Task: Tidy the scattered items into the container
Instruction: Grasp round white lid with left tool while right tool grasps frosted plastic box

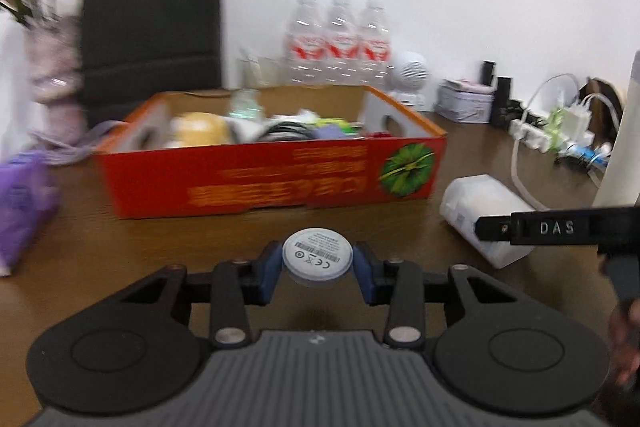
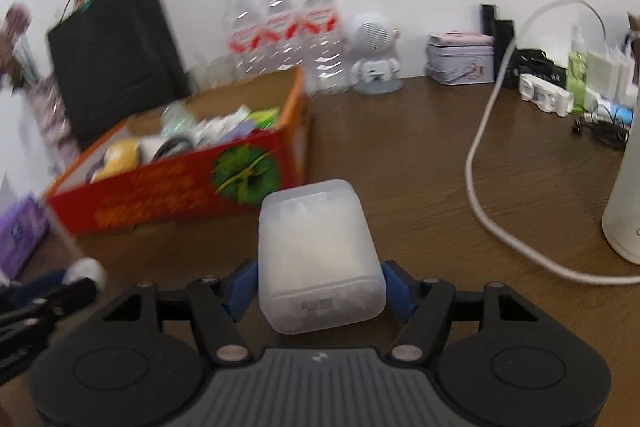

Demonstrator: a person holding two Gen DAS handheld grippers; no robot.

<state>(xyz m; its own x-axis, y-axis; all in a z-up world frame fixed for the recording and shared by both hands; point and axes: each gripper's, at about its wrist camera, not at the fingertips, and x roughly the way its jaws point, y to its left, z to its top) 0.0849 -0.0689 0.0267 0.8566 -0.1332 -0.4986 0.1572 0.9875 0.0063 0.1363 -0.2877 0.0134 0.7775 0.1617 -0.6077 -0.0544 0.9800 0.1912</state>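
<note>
A: At nine o'clock of the left wrist view sits a purple pack (image 1: 22, 203) on the brown table (image 1: 360, 227); toward twelve is the red cardboard box (image 1: 272, 179), open-topped and already holding a jumble of small things, so it reads as the container.

B: And the left gripper (image 1: 317, 263)?

A: At centre, its blue pads are pressed on either side of a round white disc (image 1: 317, 255), label up. I judge it is held flat like that so it can be carried over the near wall and dropped in.

B: Further right?

A: At three o'clock, the frosted plastic case (image 1: 486, 215) lies on the table just beside the box's right end. In the right wrist view the right gripper (image 2: 322, 291) straddles that case (image 2: 320, 255); whether the pads press it or only flank it, I cannot tell.

B: Why there?

A: Likely lining up a grasp across its narrow width.
</note>
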